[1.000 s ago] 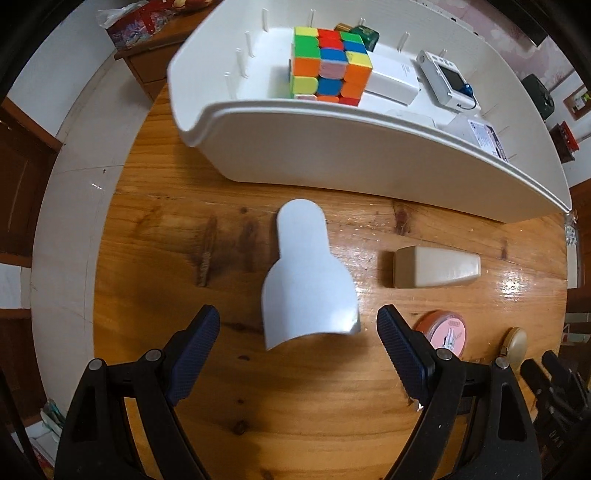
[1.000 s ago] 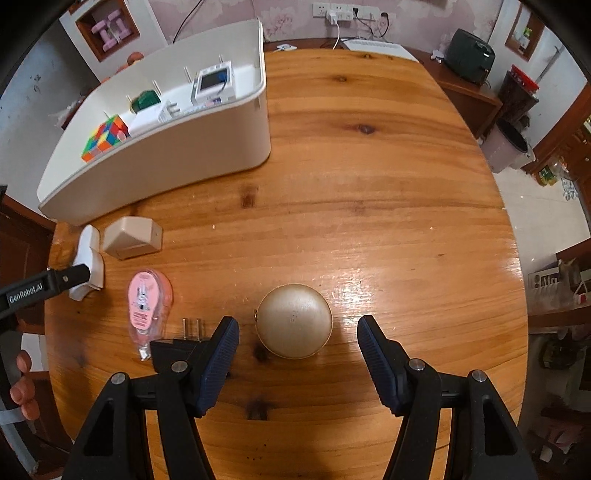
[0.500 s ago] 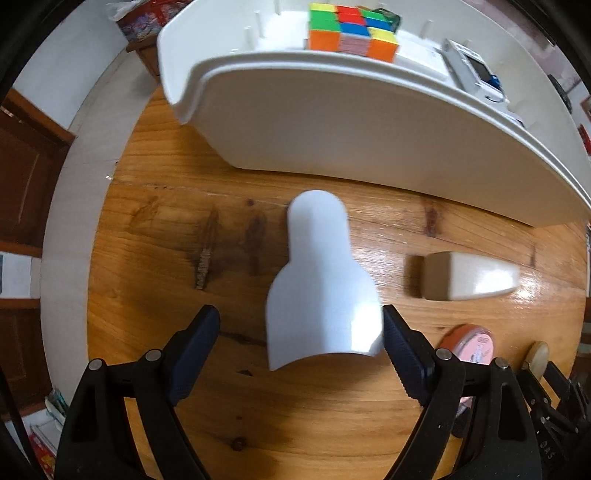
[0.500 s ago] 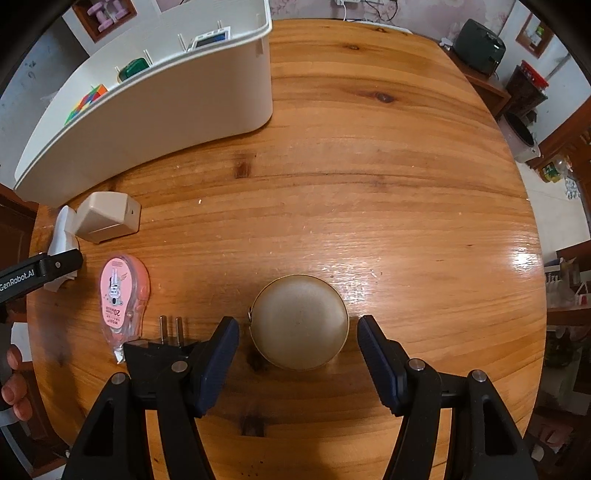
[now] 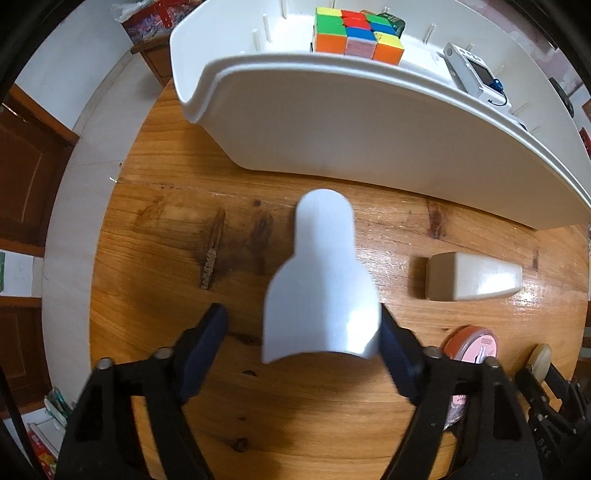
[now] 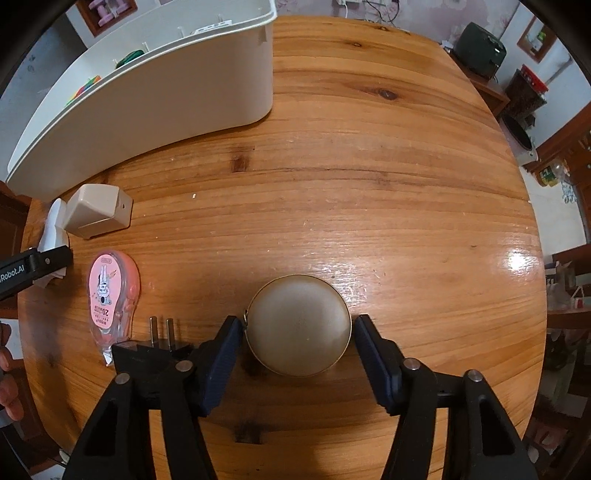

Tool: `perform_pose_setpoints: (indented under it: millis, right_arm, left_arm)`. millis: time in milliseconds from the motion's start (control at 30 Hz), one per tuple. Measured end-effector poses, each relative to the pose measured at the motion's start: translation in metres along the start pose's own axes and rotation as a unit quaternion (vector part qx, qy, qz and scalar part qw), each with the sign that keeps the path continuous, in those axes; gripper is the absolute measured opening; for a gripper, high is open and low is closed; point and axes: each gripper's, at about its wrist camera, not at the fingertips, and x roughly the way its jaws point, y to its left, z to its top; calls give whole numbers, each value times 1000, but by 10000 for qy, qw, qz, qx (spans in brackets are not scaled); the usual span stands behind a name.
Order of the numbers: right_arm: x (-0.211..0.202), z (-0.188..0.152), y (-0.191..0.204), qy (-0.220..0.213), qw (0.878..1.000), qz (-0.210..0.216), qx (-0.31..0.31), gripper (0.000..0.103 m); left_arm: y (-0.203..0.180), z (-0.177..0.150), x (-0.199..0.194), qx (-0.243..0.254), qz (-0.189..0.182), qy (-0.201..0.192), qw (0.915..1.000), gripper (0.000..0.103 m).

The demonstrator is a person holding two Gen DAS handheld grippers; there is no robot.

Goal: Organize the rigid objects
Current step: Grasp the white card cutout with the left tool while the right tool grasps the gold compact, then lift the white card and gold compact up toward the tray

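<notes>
A white bottle-shaped plastic piece point(image 5: 321, 291) lies on the wooden table, neck toward the white organizer bin point(image 5: 369, 122). My left gripper point(image 5: 303, 347) is open around its wide end; the right finger touches it, the left stands apart. A round gold-rimmed case point(image 6: 298, 325) lies flat between the fingers of my open right gripper point(image 6: 298, 350), both fingers close to its rim. The bin point(image 6: 147, 99) holds a Rubik's cube point(image 5: 356, 35), a white device point(image 5: 472, 70) and a green item.
A beige box point(image 5: 472, 277) lies right of the white piece and shows in the right view point(image 6: 98, 210). A pink correction-tape dispenser point(image 6: 112, 295) and a black plug point(image 6: 162, 339) lie left of the gold case. Table edge is close on the left.
Both grippers moved forward and lower. The white piece now sits between the left fingers, and the round case sits between the right fingers. Both stay open.
</notes>
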Motion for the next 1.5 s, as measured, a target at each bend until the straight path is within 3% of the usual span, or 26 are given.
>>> perform_pose_setpoints:
  millis: [67, 500, 667, 900, 1233, 1500]
  right_arm:
    - [0, 0, 1, -6, 10000, 1, -25, 56]
    - [-12, -20, 4, -51, 10000, 75, -39, 55]
    - [-34, -25, 12, -214, 9996, 150, -59, 55]
    - [-87, -24, 9, -611, 9974, 375, -77, 55]
    - [-165, 29, -5, -1185, 9904, 694, -164, 55]
    - [-242, 74, 3, -1922, 9768, 846, -432, 55]
  left_arm:
    - [-1, -1, -4, 27, -5, -41, 10000, 59]
    - [8, -14, -20, 75, -161, -105, 9998, 59]
    - [-3, -19, -53, 273, -33, -295, 9992, 59]
    - [-7, -17, -108, 411, -153, -671, 9968, 59]
    - [8, 34, -184, 437, -584, -1181, 9903, 59]
    - [0, 77, -235, 599, -639, -1696, 9816, 59]
